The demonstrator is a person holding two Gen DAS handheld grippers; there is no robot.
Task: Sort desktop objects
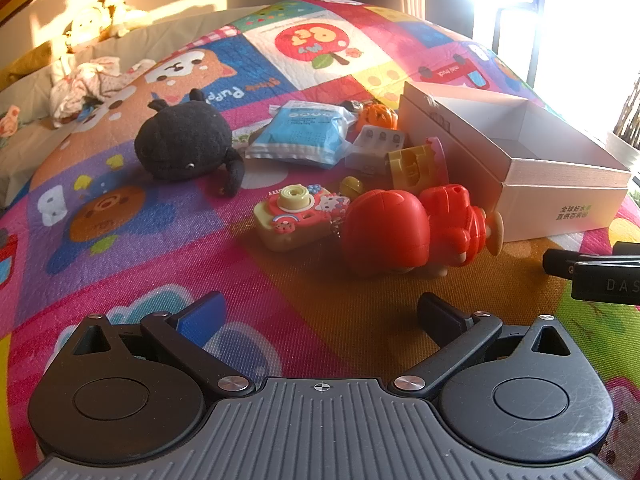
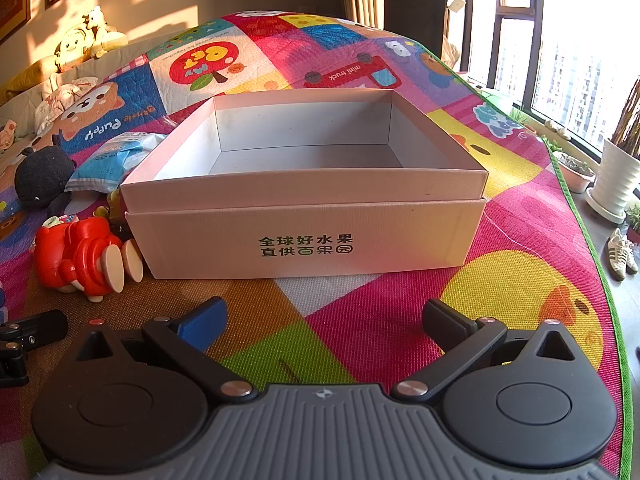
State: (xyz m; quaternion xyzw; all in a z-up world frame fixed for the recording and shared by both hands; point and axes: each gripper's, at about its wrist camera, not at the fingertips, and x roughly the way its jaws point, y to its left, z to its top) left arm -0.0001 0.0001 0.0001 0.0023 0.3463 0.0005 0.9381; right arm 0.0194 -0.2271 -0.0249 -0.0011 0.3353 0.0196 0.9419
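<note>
On a colourful quilted mat, my left gripper (image 1: 320, 316) stands open with nothing between its fingers, just short of a red toy figure (image 1: 416, 232) lying on its side. Beside it are a small toy camera (image 1: 298, 218), a black plush (image 1: 186, 144), a blue-white packet (image 1: 302, 134), an orange pumpkin toy (image 1: 376, 116) and a yellow toy piece (image 1: 414, 166). A white cardboard box (image 1: 568, 184) sits right of them. My right gripper (image 2: 324, 320) is open and empty, facing the white box (image 2: 304, 236), whose inside is bare. The red figure (image 2: 82, 256) lies at the box's left.
The other gripper's black tip shows at the right edge (image 1: 592, 272) of the left wrist view. Stuffed animals (image 2: 86, 38) and crumpled cloth (image 1: 86, 86) lie beyond the mat's far left. Right of the mat are a white plant pot (image 2: 616, 178), shoes (image 2: 622, 254) and a window.
</note>
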